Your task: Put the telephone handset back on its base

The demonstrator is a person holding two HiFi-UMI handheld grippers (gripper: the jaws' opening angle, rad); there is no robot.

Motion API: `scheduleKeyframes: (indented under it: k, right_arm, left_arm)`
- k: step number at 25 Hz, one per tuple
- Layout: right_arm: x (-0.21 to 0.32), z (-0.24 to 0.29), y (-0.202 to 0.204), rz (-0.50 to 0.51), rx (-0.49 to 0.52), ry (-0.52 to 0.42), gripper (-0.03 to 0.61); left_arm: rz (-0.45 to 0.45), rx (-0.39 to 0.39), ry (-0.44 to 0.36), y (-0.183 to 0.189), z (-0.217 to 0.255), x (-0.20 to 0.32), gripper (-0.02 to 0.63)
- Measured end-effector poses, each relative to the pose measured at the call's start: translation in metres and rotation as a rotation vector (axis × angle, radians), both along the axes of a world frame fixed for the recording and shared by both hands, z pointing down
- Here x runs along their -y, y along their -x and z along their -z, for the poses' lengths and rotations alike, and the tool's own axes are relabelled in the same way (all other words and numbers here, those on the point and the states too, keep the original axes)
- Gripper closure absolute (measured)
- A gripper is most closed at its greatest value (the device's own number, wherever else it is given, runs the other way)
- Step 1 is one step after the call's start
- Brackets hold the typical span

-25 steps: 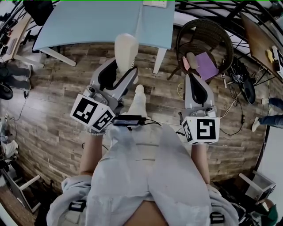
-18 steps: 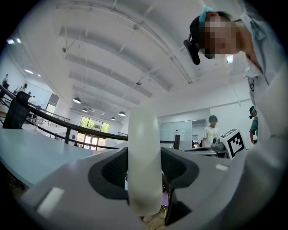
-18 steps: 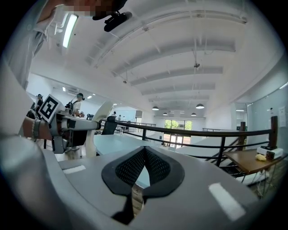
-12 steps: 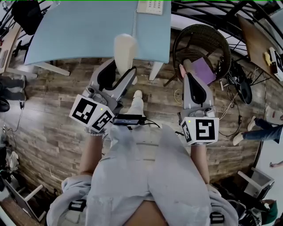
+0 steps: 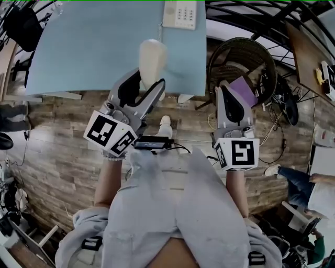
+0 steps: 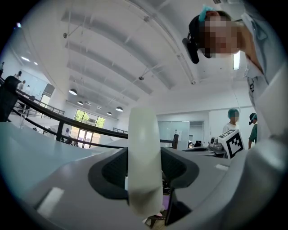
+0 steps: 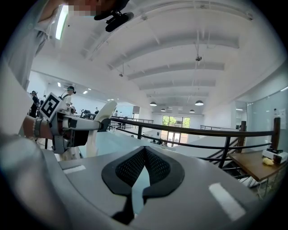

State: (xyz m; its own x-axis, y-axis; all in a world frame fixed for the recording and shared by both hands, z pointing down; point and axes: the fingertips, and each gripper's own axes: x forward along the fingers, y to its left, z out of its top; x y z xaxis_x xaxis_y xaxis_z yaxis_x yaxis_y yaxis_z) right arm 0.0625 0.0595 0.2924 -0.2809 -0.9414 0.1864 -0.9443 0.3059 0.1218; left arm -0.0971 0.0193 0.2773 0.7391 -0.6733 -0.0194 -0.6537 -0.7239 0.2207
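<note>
A cream telephone handset [image 5: 152, 58] stands upright between the jaws of my left gripper [image 5: 149, 82], which is shut on it. It hangs over the near edge of a light blue table [image 5: 89, 47]. The white telephone base [image 5: 179, 14] with its keypad sits at the table's far side, and a thin cord [image 5: 159, 29] runs from it toward the handset. In the left gripper view the handset [image 6: 144, 157] fills the gap between the jaws. My right gripper [image 5: 225, 90] is shut with nothing in it, to the right of the table. The right gripper view shows its pads meeting [image 7: 144, 155] and the handset [image 7: 102, 117] at left.
A round wicker chair [image 5: 261, 49] holding a purple item [image 5: 245, 82] stands right of the table, close to my right gripper. Table legs [image 5: 52, 96] reach the wooden floor. Cables [image 5: 285, 99] lie at the right. Another person's foot [image 5: 272, 170] shows at the right.
The table and telephone base have slid lower in the head view, nearer to me. The handset now sits over the table's edge. Both grippers keep their hold and pose.
</note>
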Motion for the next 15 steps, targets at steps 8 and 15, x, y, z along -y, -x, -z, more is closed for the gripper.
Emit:
scheduleKeyframes:
  k: [8, 15]
  right_arm:
    - [0.064, 0.005, 0.009, -0.019, -0.009, -0.001, 0.572]
    - [0.096, 0.005, 0.019, -0.033, -0.026, 0.011, 0.572]
  left_arm:
    - [-0.042, 0.011, 0.013, 0.001, -0.003, 0.061, 0.403]
    - [-0.074, 0.003, 0.035, 0.002, -0.010, 0.095, 0.403]
